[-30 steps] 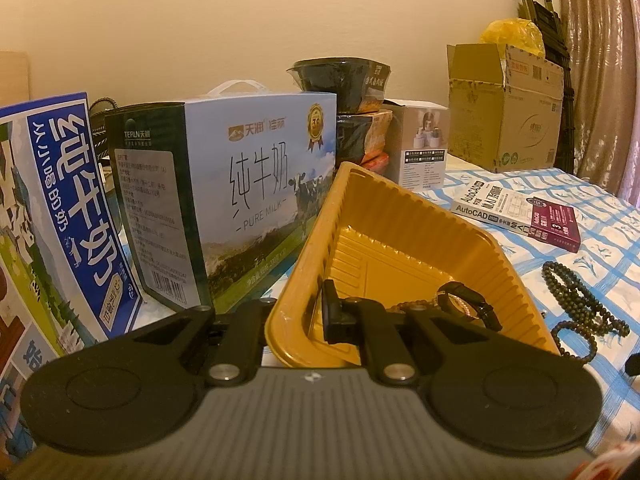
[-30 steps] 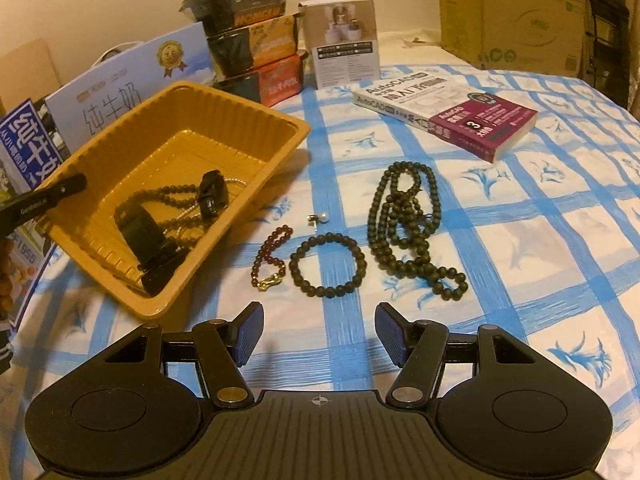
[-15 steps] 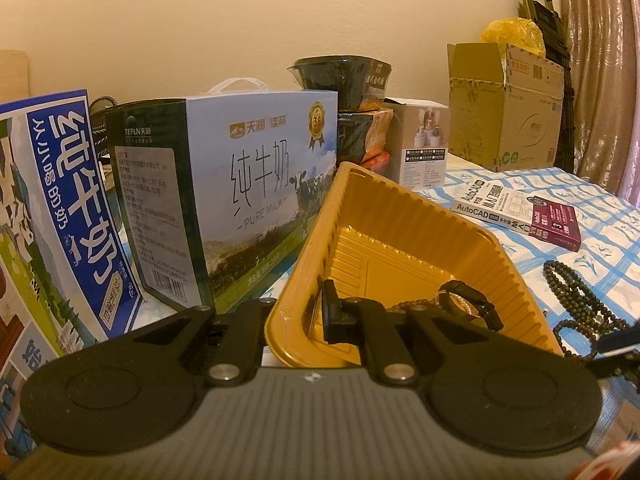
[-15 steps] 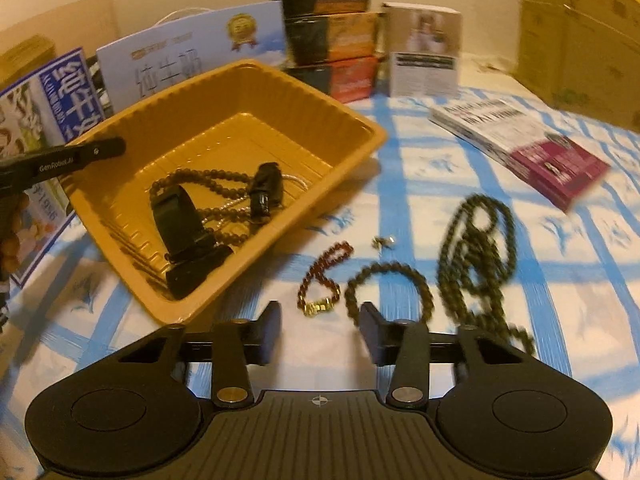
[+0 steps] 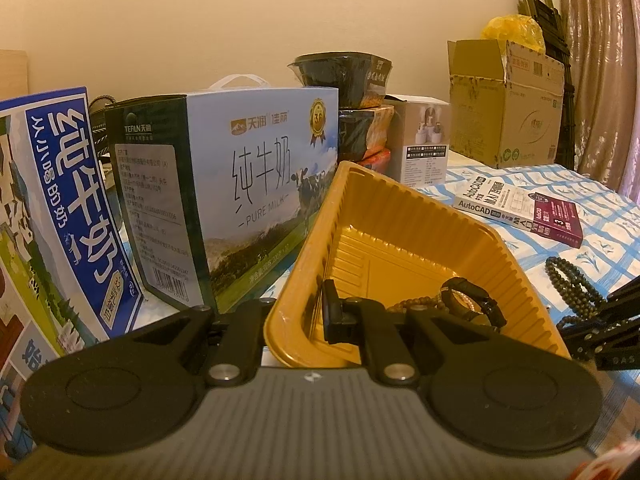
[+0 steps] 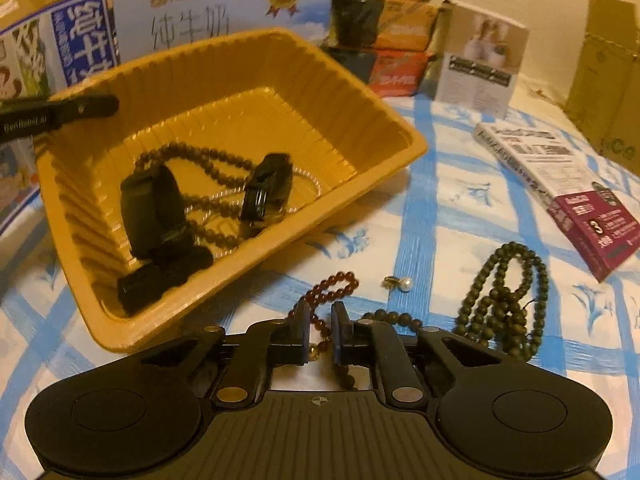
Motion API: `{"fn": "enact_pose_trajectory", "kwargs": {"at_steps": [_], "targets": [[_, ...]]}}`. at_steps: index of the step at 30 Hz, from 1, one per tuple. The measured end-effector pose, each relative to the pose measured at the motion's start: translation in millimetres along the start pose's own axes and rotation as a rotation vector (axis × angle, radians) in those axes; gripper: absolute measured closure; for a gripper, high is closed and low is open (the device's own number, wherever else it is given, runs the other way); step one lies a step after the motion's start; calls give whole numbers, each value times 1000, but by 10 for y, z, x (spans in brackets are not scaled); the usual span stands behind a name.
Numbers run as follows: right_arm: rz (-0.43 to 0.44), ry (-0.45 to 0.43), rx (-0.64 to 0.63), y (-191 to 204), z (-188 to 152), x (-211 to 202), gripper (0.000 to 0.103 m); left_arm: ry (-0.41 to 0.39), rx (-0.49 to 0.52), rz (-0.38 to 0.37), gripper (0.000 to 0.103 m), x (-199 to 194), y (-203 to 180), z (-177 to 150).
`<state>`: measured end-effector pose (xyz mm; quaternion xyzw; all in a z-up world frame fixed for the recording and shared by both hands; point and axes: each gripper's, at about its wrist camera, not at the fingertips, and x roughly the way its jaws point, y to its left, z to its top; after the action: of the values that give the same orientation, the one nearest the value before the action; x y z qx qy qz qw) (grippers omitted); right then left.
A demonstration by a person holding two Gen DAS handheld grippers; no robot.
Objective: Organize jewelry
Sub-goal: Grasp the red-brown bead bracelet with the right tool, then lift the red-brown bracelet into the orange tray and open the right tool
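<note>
My left gripper (image 5: 298, 314) is shut on the near rim of the yellow tray (image 5: 400, 224), holding it tilted; the tray also shows in the right wrist view (image 6: 384, 120). Inside lie black watches (image 6: 154, 208) and a dark bead string (image 6: 208, 160). My right gripper (image 6: 320, 332) is low over the cloth, its jaws nearly closed around the red bead bracelet (image 6: 332, 284). A dark bead bracelet (image 6: 394, 316), a pearl earring (image 6: 402, 283) and a long green bead necklace (image 6: 504, 300) lie on the cloth to its right.
Milk cartons (image 5: 256, 184) stand behind and left of the tray. Stacked noodle bowls (image 5: 344, 76), a white box (image 5: 424, 144) and a cardboard box (image 5: 504, 100) line the back. An AutoCAD book (image 6: 560, 184) lies at the right on the blue-checked cloth.
My right gripper has moved forward and down to the red bracelet and narrowed its jaws around it. The left gripper and tray have stayed put.
</note>
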<state>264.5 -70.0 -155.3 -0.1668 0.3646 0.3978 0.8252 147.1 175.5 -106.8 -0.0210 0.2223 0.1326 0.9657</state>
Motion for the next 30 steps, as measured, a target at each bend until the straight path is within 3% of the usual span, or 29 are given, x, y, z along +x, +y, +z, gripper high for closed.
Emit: {"fn": "enact_pose_trajectory", "kwargs": {"at_steps": [8, 10, 12, 23, 30], "targets": [[7, 18, -42, 4, -8, 97, 92, 0, 1, 2, 93, 5, -3, -5], [1, 14, -63, 43, -14, 106, 98, 1, 1, 1, 93, 5, -1, -4], [3, 9, -64, 52, -30, 95, 99, 1, 2, 1, 93, 6, -2, -5], [78, -105, 184, -189, 93, -404, 99, 0, 2, 1, 93, 13, 1, 0], [56, -156, 204, -246, 273, -755, 99, -1, 5, 1, 93, 18, -1, 6]]}}
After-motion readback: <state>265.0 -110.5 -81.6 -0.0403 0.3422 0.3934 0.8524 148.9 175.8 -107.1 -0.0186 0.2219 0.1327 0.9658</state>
